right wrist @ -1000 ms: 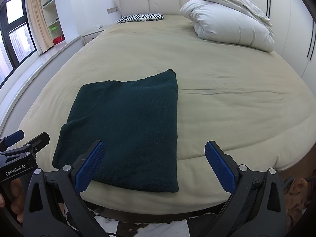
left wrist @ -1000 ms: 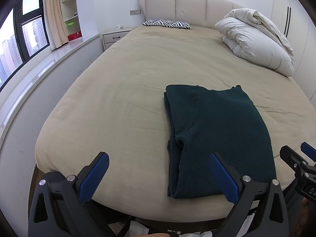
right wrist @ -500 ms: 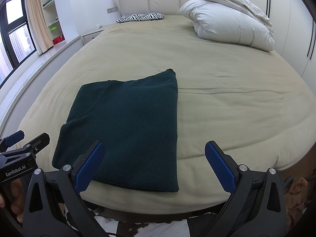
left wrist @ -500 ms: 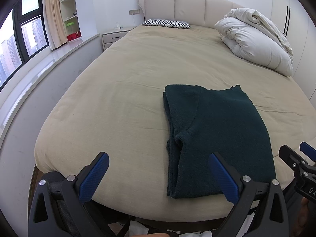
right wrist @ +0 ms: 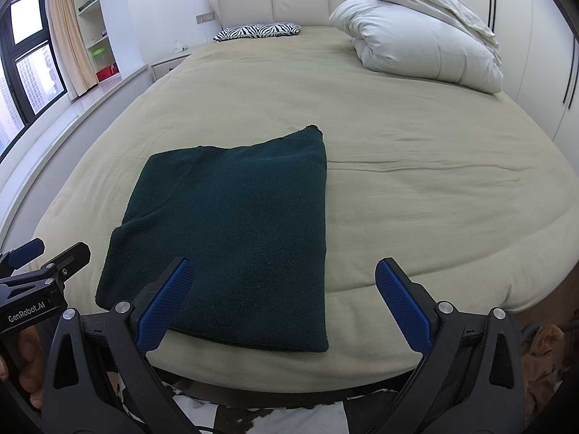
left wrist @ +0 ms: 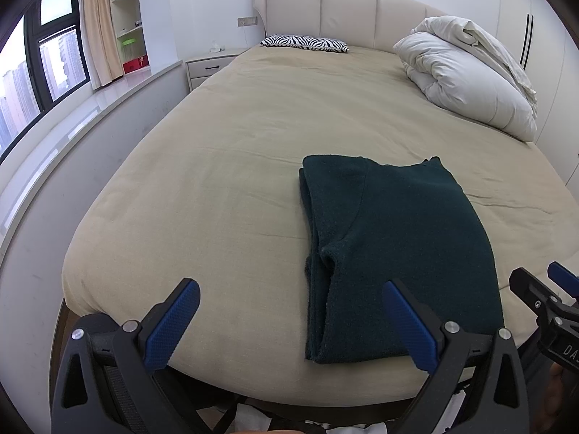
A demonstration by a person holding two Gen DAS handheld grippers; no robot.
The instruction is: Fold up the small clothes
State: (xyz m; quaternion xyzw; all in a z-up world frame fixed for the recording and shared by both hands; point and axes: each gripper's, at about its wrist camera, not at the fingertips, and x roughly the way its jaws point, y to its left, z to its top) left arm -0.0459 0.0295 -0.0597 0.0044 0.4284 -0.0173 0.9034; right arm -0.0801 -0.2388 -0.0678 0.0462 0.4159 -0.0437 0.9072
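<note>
A dark green knit garment (left wrist: 394,246) lies folded into a rectangle on the beige bed (left wrist: 224,188), near its front edge; it also shows in the right wrist view (right wrist: 239,238). My left gripper (left wrist: 289,322) is open and empty, held off the front edge of the bed, left of the garment's near end. My right gripper (right wrist: 282,300) is open and empty, just in front of the garment's near right corner. Each gripper shows at the edge of the other's view.
A white rolled duvet (left wrist: 466,76) lies at the far right of the bed. A zebra-print pillow (left wrist: 305,41) sits by the headboard. A window ledge (left wrist: 54,126) and nightstand (left wrist: 210,67) run along the left. Clutter lies on the floor below.
</note>
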